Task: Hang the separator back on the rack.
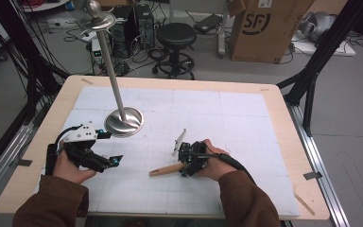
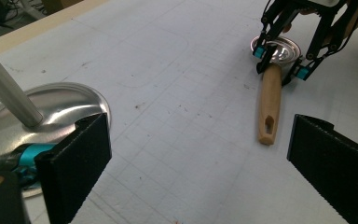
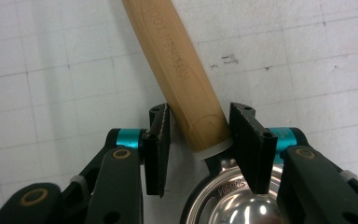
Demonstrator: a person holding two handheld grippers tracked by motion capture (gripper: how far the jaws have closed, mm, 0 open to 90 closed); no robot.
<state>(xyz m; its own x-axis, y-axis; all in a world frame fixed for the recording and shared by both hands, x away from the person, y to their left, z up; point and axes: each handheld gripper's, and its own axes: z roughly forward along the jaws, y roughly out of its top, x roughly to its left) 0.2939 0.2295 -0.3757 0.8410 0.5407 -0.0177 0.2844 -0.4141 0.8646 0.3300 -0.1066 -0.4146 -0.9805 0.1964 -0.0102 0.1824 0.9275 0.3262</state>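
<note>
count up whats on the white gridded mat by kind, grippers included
Black two-jaw grippers: 2, left and right
Silver metal stand with round base and tall pole: 1
Wooden-handled utensil with shiny metal bowl: 1
Small white plastic piece: 1
Total: 5

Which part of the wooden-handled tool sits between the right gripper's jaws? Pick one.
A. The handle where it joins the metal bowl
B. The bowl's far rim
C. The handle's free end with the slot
A: in the right gripper view the right gripper straddles the wooden handle just above the metal bowl.
</note>
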